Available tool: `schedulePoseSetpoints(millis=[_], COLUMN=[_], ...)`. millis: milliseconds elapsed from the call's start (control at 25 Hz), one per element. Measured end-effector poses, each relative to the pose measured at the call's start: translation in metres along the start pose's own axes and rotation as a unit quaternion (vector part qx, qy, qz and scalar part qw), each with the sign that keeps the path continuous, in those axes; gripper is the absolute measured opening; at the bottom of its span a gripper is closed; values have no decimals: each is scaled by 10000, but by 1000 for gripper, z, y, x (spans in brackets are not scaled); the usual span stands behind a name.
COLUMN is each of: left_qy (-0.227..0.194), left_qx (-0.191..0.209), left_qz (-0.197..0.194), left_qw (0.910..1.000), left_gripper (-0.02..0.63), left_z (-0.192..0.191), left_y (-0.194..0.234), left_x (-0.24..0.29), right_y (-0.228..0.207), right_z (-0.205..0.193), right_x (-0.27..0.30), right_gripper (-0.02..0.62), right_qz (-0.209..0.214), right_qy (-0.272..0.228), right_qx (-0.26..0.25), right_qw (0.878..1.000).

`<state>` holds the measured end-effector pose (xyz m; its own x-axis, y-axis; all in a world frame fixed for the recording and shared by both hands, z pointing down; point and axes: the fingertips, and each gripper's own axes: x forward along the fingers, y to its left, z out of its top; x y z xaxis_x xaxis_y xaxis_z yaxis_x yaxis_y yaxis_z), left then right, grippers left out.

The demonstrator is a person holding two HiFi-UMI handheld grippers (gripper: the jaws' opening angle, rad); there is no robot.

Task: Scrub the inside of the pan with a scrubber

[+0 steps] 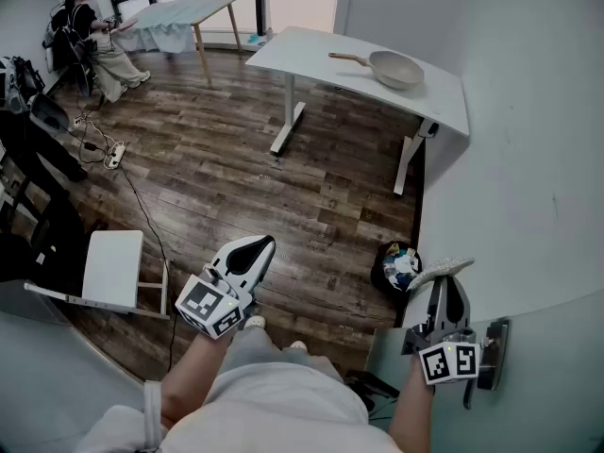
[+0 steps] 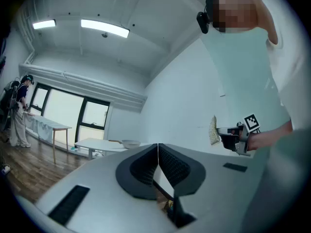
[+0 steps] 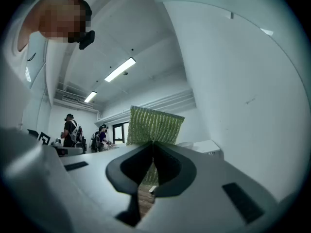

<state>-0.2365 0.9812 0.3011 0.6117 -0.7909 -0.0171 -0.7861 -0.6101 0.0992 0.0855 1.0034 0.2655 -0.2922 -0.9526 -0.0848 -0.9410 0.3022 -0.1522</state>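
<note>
Both level: left gripper (image 1: 257, 250), right gripper (image 1: 449, 286).

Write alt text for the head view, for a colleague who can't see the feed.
The right gripper at lower right is shut on a scrubber. The left gripper, shut and empty, is at lower centre above a wooden floor. The pan lies across the room on a white table near the top, not yet reached.
</note>
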Motion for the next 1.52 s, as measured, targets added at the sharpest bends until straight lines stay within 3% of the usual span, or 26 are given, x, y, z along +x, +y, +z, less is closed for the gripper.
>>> schedulePoseSetpoints(millis=[560, 760, 1520], left_qy=[21, 5, -100], left_qx=[136, 157, 143], left_qz=[33, 40, -84], left_qw=[9999, 9999, 9998], left_gripper=[15, 15, 15], left_z=[0, 4, 11], left_y=[-3, -2, 58], left_x=[20, 28, 108], right_y=[-9, -2, -17], right_z=[-4, -5, -1], right_x=[8, 16, 97], right_gripper=[21, 21, 21], right_qz=[109, 291, 188], right_qy=[72, 139, 45], right_qx=[-18, -313, -220], right_qw=[9999, 9990, 9996])
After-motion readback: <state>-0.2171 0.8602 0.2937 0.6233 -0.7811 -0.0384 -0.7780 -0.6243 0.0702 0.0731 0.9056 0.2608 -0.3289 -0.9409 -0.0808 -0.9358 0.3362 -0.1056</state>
